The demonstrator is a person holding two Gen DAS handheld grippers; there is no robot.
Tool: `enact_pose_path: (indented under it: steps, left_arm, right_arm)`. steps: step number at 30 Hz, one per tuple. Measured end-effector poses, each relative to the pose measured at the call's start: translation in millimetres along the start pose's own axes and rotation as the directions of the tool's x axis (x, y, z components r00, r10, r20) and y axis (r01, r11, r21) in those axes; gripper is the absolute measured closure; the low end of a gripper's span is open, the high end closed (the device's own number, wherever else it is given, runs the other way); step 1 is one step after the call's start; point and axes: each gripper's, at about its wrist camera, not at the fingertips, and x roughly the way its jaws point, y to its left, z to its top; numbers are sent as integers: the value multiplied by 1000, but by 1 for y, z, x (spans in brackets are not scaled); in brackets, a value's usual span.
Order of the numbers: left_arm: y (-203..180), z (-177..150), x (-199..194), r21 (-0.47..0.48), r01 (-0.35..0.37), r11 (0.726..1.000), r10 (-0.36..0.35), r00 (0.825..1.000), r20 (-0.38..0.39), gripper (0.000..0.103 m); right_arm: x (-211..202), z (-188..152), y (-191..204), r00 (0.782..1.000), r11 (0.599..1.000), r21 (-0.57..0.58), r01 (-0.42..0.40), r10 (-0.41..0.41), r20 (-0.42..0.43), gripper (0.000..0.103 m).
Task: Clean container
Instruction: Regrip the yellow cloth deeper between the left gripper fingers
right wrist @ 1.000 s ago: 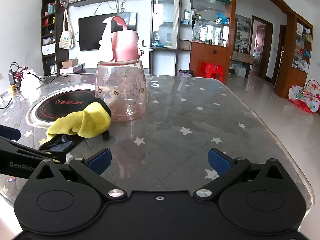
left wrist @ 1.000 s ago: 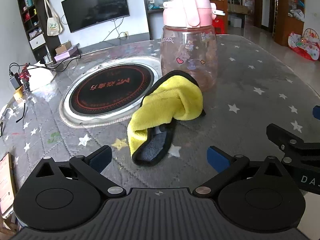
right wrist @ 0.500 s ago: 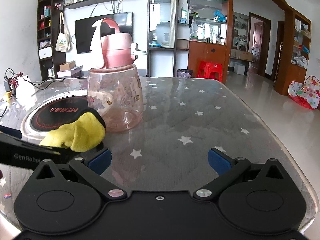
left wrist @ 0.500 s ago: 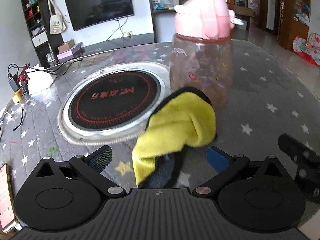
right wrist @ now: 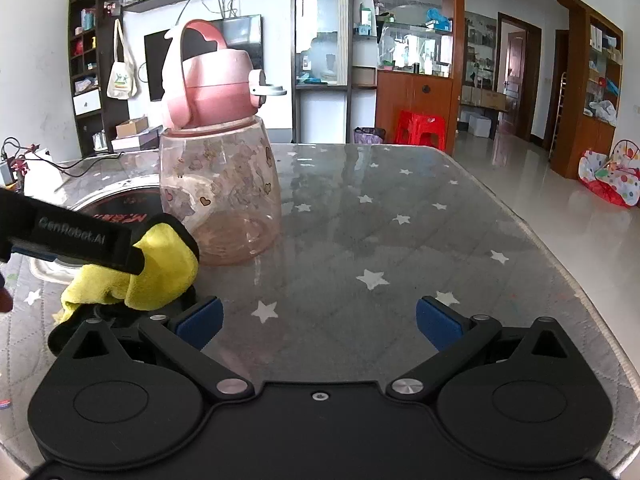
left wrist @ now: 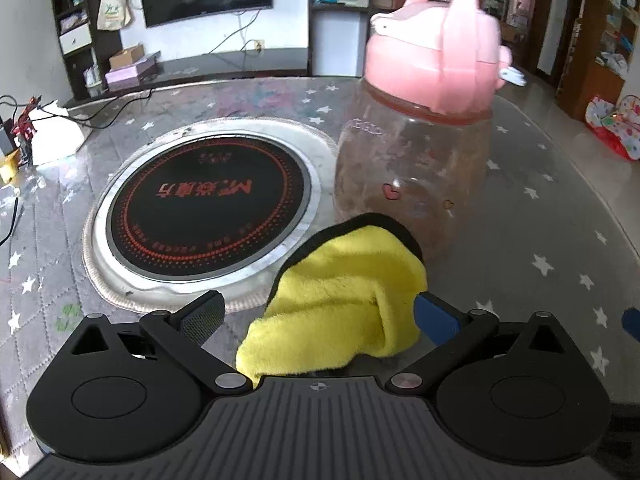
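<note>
Your left gripper (left wrist: 320, 316) is the nearer one: its jaws stand wide apart with the yellow cloth (left wrist: 340, 304) bunched between them, not clamped yet as far as I can tell. The cloth's black-trimmed fold leans on the foot of the container (left wrist: 412, 168), which stands straight ahead of the L tool and a bit to its right. So cloth first, bottle just beyond it, same line.

Your right gripper (right wrist: 320, 320) is also spread open, empty, low over the table (right wrist: 400, 240), w/ the container (right wrist: 220, 196) ahead-left, well apart. In that view the L finger crosses over the cloth (right wrist: 168, 276).

Container: upright near the table's middle, beside the round cooktop inset (left wrist: 208, 208). Clear pinkish body w/ hearts and cartoon prints, pink lid on, handle up, spout cap flipped out. Walls look cloudy/smudged; whether that's grime or print, can't tell.
</note>
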Motion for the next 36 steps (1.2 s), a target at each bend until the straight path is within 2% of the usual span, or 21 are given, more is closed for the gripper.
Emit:
enact_pose_path:
  steps: [9,11,21,27,31,36]
  left_arm:
    - [0,3,19,-55,-10,998,6,997,-73,9]
    - [-1,2,22,-61,-8,998,3,996,-86,18]
    - [6,2,33,-85,18,996,-28,993,-113,32]
    - [9,7,38,-102,43,994,-58,987,-153,31]
    - [10,15,41,-142,56,988,-80,983,-166,24]
    - [8,14,43,-153,46,987,-72,983,-171,21]
  right_arm:
    - [7,-3,-2,1000,1000,9,-16,16,-12,0]
    - [7,-4,-3,1000,1000,13,-20,20,-13,0]
    - [9,-8,-5,999,999,23,-31,31,-14,0]
    - [10,-10,-6,999,999,28,-33,34,-13,0]
    - [10,-11,-7,999,999,31,-35,35,-13,0]
    - [11,-13,-7,999,999,36,-37,38,-12,0]
